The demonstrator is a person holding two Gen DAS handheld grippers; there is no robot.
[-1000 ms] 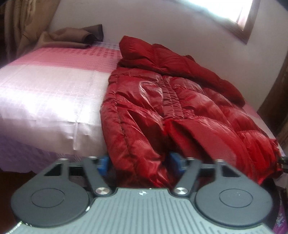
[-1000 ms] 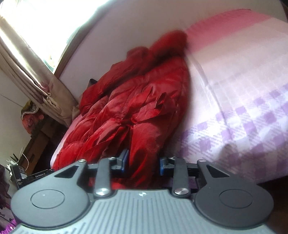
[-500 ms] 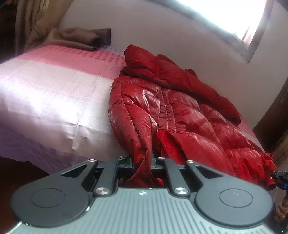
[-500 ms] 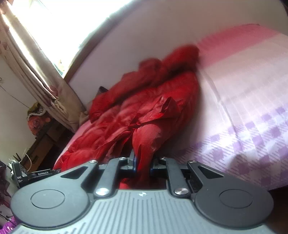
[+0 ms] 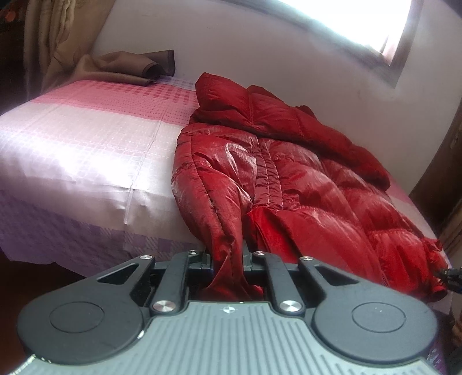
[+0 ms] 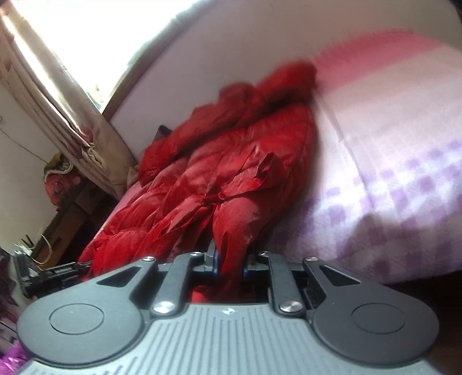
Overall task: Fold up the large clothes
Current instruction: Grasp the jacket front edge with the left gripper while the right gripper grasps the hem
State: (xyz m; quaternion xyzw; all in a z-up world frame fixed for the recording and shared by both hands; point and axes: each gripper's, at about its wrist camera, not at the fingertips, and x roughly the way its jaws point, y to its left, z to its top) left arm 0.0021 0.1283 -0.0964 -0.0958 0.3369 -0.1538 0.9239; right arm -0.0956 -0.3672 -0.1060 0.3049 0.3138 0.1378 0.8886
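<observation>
A shiny red puffer jacket (image 5: 288, 178) lies spread on the pink and lilac checked bed (image 5: 86, 144), with its hood toward the wall. Its lower edge hangs over the near side of the bed. My left gripper (image 5: 226, 256) pinches a fold of that edge between its pads, and the jaws are easing slightly apart around the fabric. In the right wrist view the same jacket (image 6: 231, 161) runs away along the bed (image 6: 389, 158). My right gripper (image 6: 231, 262) grips another bunch of the hem, its jaws also opening a little with cloth still pressed between them.
A brown folded cloth (image 5: 130, 69) lies at the far corner of the bed by a curtain. A bright window (image 5: 361, 17) sits in the wall behind. Dark wooden furniture (image 5: 441, 173) stands past the bed's right end. A beige curtain (image 6: 57, 95) hangs on the left.
Both grippers went from wide open around the jacket's hem to closed on it. The pinched fabric now stands bunched between each pair of fingers.
</observation>
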